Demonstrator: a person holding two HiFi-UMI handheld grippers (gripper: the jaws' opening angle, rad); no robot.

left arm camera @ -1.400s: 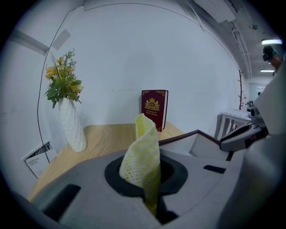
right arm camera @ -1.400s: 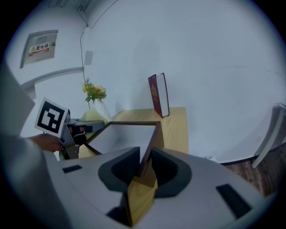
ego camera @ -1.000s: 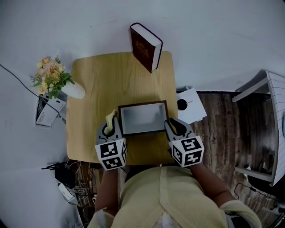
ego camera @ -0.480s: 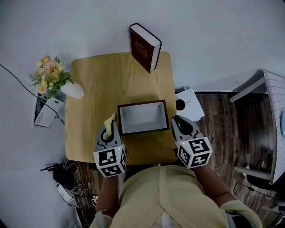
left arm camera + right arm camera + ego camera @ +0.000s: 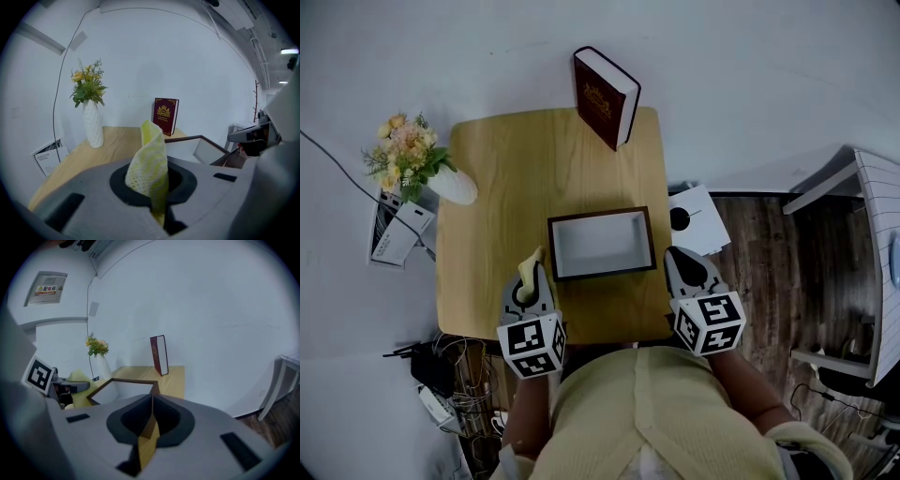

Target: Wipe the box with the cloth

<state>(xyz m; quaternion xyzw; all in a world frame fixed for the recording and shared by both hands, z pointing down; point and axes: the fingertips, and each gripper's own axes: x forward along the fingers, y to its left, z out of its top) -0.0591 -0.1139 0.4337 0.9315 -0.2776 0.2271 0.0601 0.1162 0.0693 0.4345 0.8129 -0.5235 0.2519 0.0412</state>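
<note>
The open box (image 5: 601, 244), dark brown rim with a pale inside, lies on the wooden table (image 5: 516, 169) near its front edge. My left gripper (image 5: 528, 274) hovers just left of the box's front corner, shut on a yellow cloth (image 5: 530, 257) that sticks up from the jaws. In the left gripper view the cloth (image 5: 150, 161) stands folded in front of the box (image 5: 199, 146). My right gripper (image 5: 684, 266) is right of the box, past the table's right edge, shut with nothing in it. From the right gripper view, the box (image 5: 124, 387) lies ahead to the left.
A dark red book (image 5: 606, 97) stands upright at the table's far edge. A white vase of flowers (image 5: 441, 183) sits at the left edge. A white sheet with a black disc (image 5: 698, 223) lies right of the table. Cables (image 5: 441, 375) crowd the floor at the left.
My right gripper has drawn away from the box's right side, out past the table edge. My left gripper has slid slightly back toward me with the cloth.
</note>
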